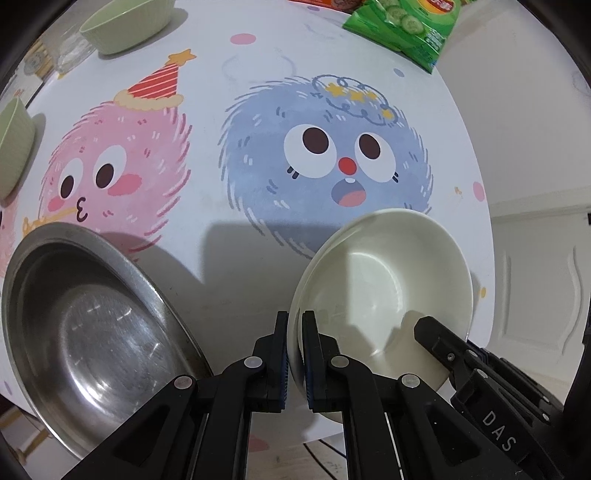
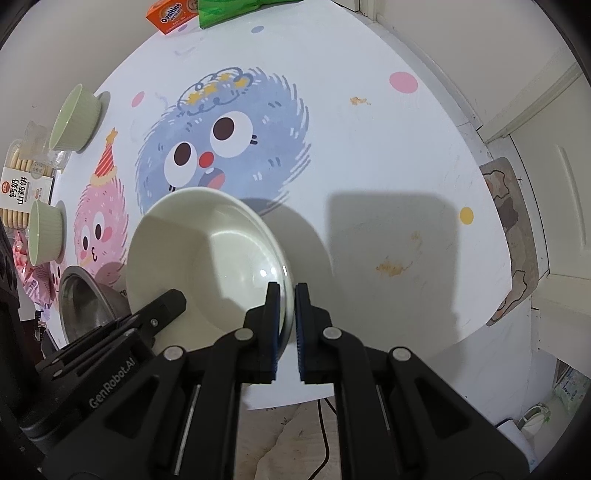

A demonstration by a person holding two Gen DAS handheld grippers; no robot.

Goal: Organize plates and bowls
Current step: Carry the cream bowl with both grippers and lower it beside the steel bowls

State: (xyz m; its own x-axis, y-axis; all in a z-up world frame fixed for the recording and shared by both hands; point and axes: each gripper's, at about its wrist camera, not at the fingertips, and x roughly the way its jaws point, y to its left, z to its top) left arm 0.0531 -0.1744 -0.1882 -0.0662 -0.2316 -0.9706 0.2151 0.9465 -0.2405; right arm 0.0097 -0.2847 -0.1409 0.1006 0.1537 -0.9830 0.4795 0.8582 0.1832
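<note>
Stacked cream bowls (image 1: 384, 288) sit near the table's front edge, also in the right wrist view (image 2: 207, 258). My left gripper (image 1: 294, 354) is shut on the stack's left rim. My right gripper (image 2: 289, 325) is shut on its right rim; its finger (image 1: 439, 343) shows in the left wrist view. A steel basin (image 1: 92, 332) stands left of the bowls and shows in the right wrist view (image 2: 85, 302). Two green ribbed bowls (image 2: 75, 118) (image 2: 46, 232) stand at the far left, also in the left wrist view (image 1: 129, 24) (image 1: 14, 144).
The round table (image 2: 388, 166) has a cartoon-print cover. A green snack bag (image 1: 406, 26), an orange Ovaltine box (image 2: 171, 16) and biscuit packs (image 2: 18, 184) lie at its far and left edges. White doors (image 2: 554, 184) stand to the right.
</note>
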